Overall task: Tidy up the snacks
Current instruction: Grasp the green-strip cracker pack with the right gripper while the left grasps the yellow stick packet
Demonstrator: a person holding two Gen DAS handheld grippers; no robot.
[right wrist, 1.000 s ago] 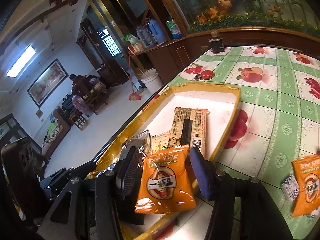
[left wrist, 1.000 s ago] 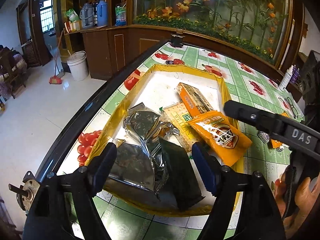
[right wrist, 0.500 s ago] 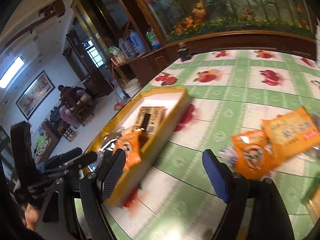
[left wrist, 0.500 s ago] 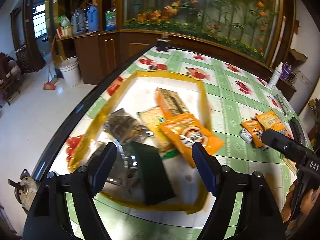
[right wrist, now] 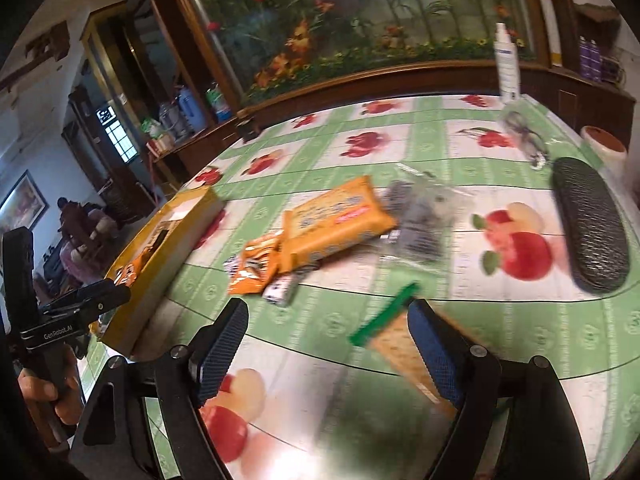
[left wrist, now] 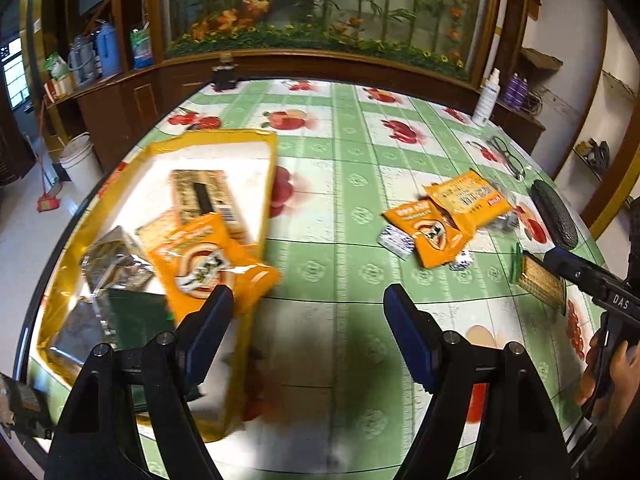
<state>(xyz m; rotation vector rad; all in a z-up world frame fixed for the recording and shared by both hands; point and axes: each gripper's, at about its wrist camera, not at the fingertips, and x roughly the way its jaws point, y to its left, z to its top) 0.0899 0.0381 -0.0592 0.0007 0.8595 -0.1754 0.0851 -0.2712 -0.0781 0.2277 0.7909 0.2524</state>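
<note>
The left gripper (left wrist: 308,312) is spread wide with nothing between its fingers, hanging over bare tablecloth just off the yellow tray's (left wrist: 270,184) near right corner. The right gripper (right wrist: 326,326) is likewise released and empty. Its right finger (right wrist: 434,354) overlaps a cracker pack (right wrist: 396,340), tan with a green end, which lies on the table (right wrist: 400,152) with its long axis running diagonally and the green end toward the table's middle. Most of the pack is hidden behind that finger, and I cannot tell whether they touch.

Inside the tray, an orange snack bag (left wrist: 208,264) with a round white-and-red emblem lies tilted. Its lower corner hangs over the tray's right wall. Behind it lies a tan cracker box (left wrist: 204,196), long axis toward the tray's far edge. Silver foil packs (left wrist: 116,268) and a dark green pack (left wrist: 136,316) sit toward the tray's left and near sides, partly covered.

Near the table's middle, two more orange packets (right wrist: 320,228) overlap, the larger pointing toward the right edge. Beside them is a clear bag of dark pieces (right wrist: 420,224), blurred. A black case (right wrist: 590,224) lies along the right edge.
</note>
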